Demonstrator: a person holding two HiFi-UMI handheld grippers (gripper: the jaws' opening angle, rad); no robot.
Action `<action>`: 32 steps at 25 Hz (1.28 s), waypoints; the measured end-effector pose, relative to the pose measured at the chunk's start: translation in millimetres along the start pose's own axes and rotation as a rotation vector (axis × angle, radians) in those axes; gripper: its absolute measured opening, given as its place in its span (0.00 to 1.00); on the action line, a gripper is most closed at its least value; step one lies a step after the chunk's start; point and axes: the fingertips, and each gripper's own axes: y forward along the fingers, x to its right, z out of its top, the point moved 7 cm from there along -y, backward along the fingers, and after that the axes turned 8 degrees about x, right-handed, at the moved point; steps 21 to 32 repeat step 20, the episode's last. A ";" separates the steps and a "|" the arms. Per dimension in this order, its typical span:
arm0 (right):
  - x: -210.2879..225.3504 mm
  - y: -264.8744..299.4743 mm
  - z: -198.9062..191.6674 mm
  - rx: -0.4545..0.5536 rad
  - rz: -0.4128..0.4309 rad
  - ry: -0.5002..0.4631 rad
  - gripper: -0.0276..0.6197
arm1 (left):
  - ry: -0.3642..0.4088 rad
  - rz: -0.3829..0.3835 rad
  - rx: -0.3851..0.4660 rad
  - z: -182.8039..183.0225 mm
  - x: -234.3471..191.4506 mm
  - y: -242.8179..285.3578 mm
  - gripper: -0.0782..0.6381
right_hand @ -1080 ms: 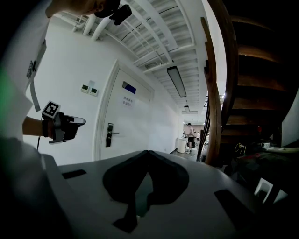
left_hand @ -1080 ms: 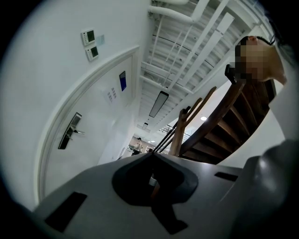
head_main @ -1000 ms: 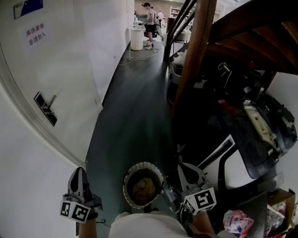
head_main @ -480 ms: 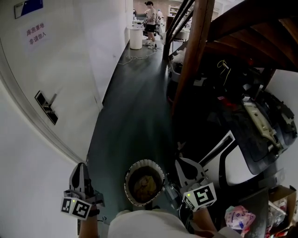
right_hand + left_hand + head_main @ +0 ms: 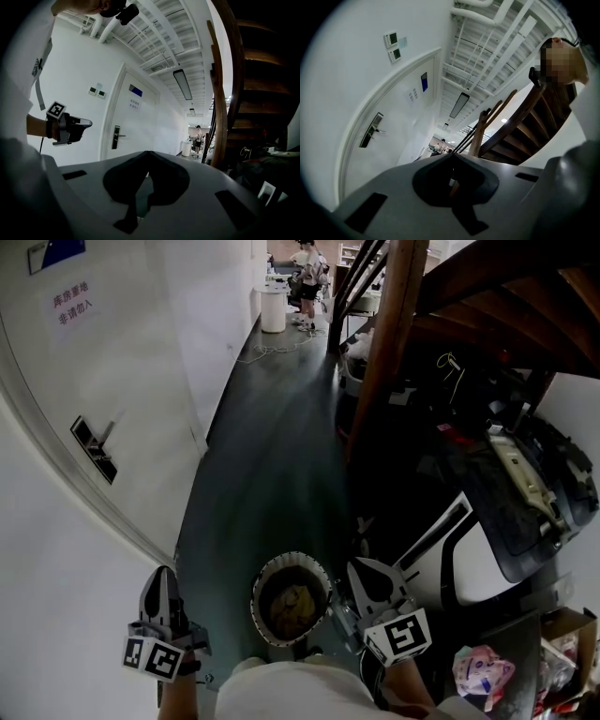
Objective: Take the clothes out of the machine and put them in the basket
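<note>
In the head view a round laundry basket (image 5: 277, 566) stands on the dark floor just ahead of me, with crumpled yellowish clothes (image 5: 291, 602) lying in it. My left gripper (image 5: 161, 577) hangs left of the basket, shut and empty. My right gripper (image 5: 362, 570) is just right of the basket, its jaws together with nothing between them. Further right is the white washing machine (image 5: 469, 563), with a dark heap on top. Held level, the left gripper (image 5: 70, 129) also shows in the right gripper view. Neither gripper view shows clothes.
A white door with a lever handle (image 5: 94, 454) lines the left wall. A wooden stair post (image 5: 392, 343) and dark stairs rise at the right. Down the corridor stand a person (image 5: 307, 268) and a white bin (image 5: 274, 313). A pink packet (image 5: 483, 673) lies at lower right.
My right gripper has drifted a little up and to the left in the head view, staying beside the basket. The left gripper has kept still.
</note>
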 end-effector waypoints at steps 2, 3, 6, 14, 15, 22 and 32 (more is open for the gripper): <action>0.0 -5.4 -0.1 0.003 -0.005 0.002 0.06 | -0.001 -0.001 -0.005 -2.0 3.3 -3.1 0.13; -0.1 -8.5 -0.5 0.005 -0.008 0.004 0.06 | -0.001 -0.001 -0.009 -3.2 4.9 -5.2 0.13; -4.0 -16.6 -3.7 0.002 -0.015 0.013 0.06 | -0.003 0.003 -0.020 -6.8 5.0 -13.3 0.13; -14.2 -31.6 -21.6 -0.039 0.001 0.038 0.06 | -0.015 0.017 -0.043 -20.7 7.0 -26.8 0.13; -16.5 -31.7 -22.0 -0.040 0.006 0.038 0.06 | -0.017 0.020 -0.046 -21.0 6.8 -28.6 0.13; -24.2 -28.8 -21.2 -0.047 0.023 0.037 0.06 | -0.021 0.028 -0.052 -19.8 4.3 -35.9 0.13; -24.2 -28.8 -21.2 -0.047 0.023 0.037 0.06 | -0.021 0.028 -0.052 -19.8 4.3 -35.9 0.13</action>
